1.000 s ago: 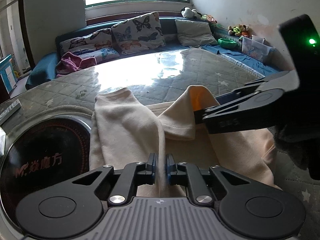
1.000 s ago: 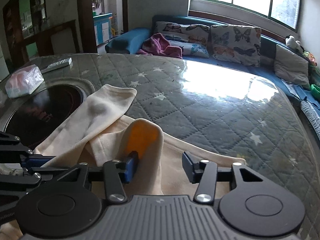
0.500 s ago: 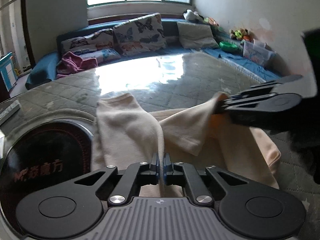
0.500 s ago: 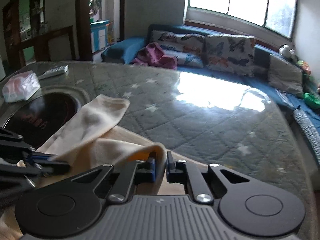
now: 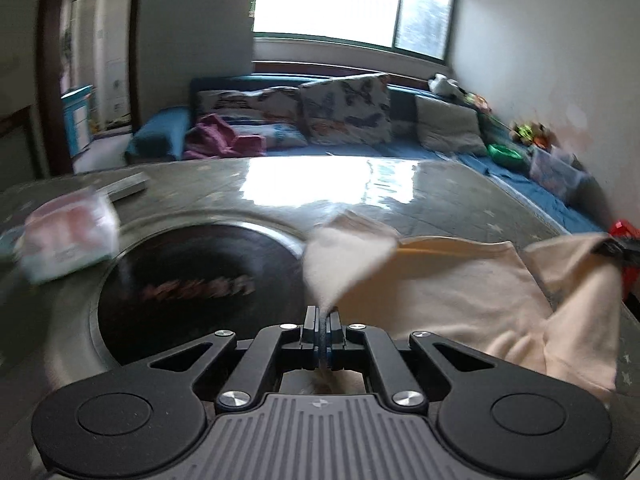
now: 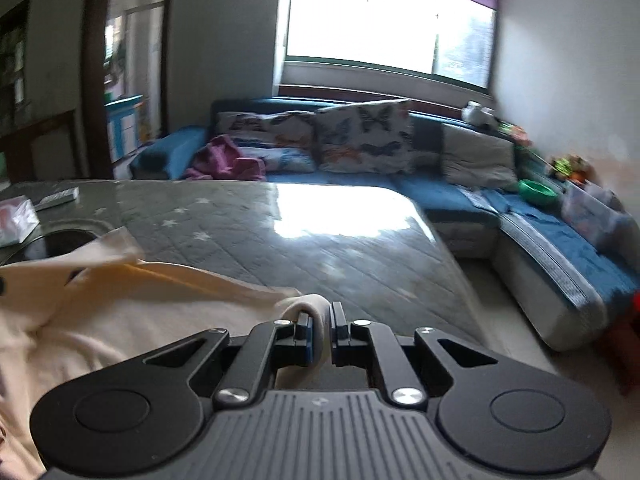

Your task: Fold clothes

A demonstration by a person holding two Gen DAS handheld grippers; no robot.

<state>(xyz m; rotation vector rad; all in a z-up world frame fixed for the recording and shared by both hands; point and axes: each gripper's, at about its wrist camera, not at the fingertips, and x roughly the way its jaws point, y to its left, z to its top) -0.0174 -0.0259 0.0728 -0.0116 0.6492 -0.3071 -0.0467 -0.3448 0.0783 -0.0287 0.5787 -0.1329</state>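
A blue sofa [image 6: 460, 184] lines the room beyond the quilted grey table [image 6: 320, 248]. The cream garment [image 5: 460, 292] lies at three o'clock of the dark round inset [image 5: 192, 280]. Left gripper [image 5: 322, 332] and right gripper [image 6: 320, 334] each pinch a fold, apparently to spread it taut.

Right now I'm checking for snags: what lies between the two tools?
Only the cream fabric garment spans from the left tool to the right tool, sagging between them; the left wrist view shows it.
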